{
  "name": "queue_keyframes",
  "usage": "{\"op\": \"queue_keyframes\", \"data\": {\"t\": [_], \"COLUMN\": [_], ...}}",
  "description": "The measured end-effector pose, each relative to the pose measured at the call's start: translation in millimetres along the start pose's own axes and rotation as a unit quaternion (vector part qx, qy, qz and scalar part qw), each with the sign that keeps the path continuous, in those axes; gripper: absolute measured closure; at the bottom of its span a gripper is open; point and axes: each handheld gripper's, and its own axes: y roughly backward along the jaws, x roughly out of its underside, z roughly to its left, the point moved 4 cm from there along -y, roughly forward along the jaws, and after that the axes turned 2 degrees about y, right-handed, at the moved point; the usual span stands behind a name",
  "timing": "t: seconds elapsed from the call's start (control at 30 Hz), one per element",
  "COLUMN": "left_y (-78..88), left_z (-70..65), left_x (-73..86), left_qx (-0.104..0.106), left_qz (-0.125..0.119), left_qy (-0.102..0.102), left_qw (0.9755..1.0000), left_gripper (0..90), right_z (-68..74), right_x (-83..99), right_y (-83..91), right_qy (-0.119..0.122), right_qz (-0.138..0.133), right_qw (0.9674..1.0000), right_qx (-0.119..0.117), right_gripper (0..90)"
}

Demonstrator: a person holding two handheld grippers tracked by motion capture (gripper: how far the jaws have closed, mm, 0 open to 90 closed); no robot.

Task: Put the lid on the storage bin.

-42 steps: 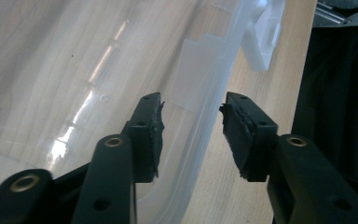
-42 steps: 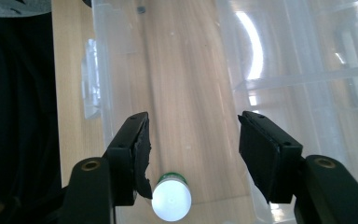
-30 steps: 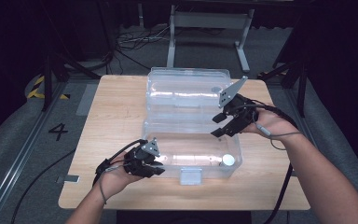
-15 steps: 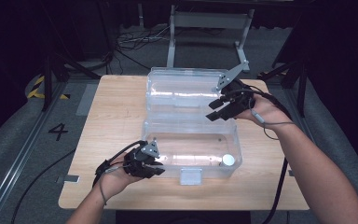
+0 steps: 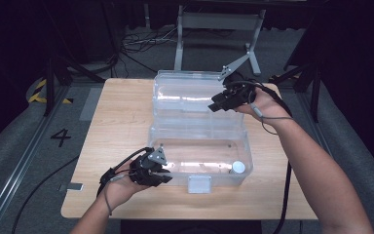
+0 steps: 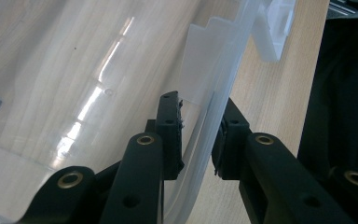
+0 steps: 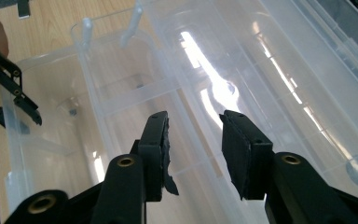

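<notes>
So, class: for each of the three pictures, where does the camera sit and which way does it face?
High view: above the person's side, looking forward and down on the table; both forearms, left gripper, right gripper.
Left gripper view: rides the left gripper, looking along its jaws, which straddle the clear box wall.
Right gripper view: rides the right gripper, jaws apart, nothing between, over the open lid.
Shared: the box and the white cap.

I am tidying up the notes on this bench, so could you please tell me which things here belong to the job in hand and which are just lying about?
In the job:
- clear plastic box
- its open lid
- left gripper, astride the box wall
- right gripper, over the lid

Lying about:
- small white cap inside the box
- metal stand
- floor cables
</notes>
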Motion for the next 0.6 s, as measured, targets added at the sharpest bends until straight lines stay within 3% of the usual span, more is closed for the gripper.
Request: {"op": "queue_keyframes", "data": {"t": [0.13,0.23,0.4,0.6], "left_y": [0.0,0.0,0.1,0.0], "left_z": [0.1,0.1,0.3,0.3], "left_x": [0.0,-0.1,0.2,0.2], "left_qx": [0.000,0.000,0.001,0.001], "left_qz": [0.000,0.000,0.001,0.000], "left_qy": [0.000,0.001,0.002,0.002], "left_qw": [1.0000,1.0000,1.0000,1.0000], "left_gripper": [75.5,75.4,75.4,75.3], "right_z": [-4.6,-6.0,-6.8,-10.6], "right_x": [-3.4,-5.4,-9.3,-10.1], "right_y": [-5.7,-12.0,-25.4,-37.8], "right_qy": [0.007,0.028,0.043,0.035], "right_qz": [0.003,0.013,0.027,0.046], "right_qw": [1.0000,0.9995,0.9986,0.9983], "right_qx": [0.004,0.006,0.015,0.006], "right_gripper": [61.3,61.5,63.5,64.8]}}
